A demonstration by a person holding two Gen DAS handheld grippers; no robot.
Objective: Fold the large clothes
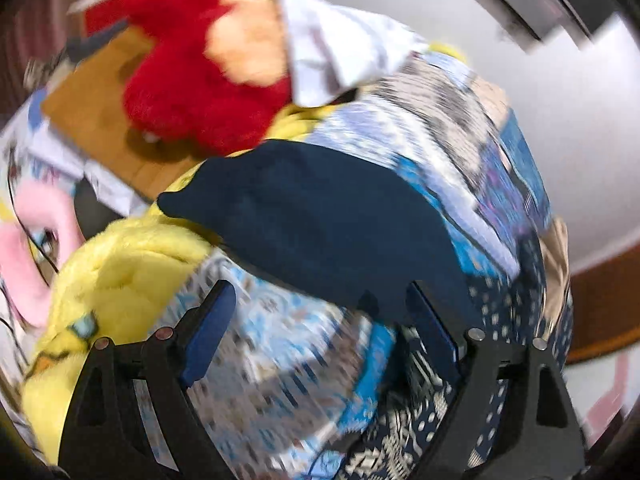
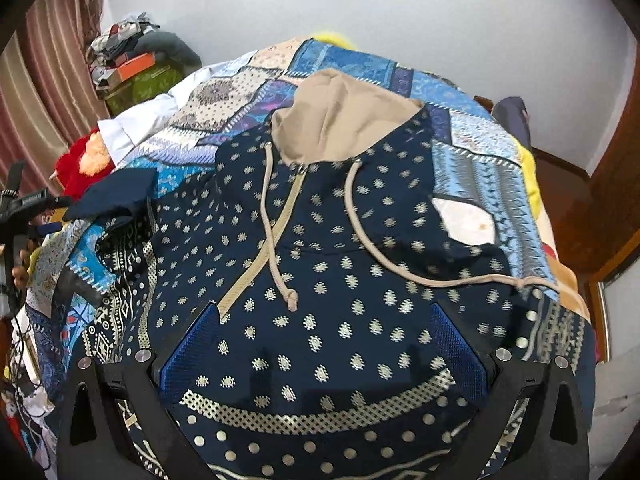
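Note:
A navy hoodie (image 2: 340, 280) with white motifs, a beige hood (image 2: 340, 120) and beige drawstrings lies front up on the patchwork bedspread (image 2: 472, 152). My right gripper (image 2: 324, 344) is open, its blue pads low over the hoodie's lower front. A plain navy sleeve end (image 2: 116, 196) lies at the left; it also shows in the left wrist view (image 1: 320, 224). My left gripper (image 1: 320, 320) is open just before that sleeve end, which touches the right finger (image 1: 432, 320). The left wrist view is motion-blurred.
A yellow plush toy (image 1: 120, 272) and a red plush toy (image 1: 192, 92) lie at the bed's left side beside a brown board (image 1: 104, 120). Piled clothes and boxes (image 2: 132, 64) stand in the far corner by the curtain. A wooden frame (image 2: 600, 200) is at the right.

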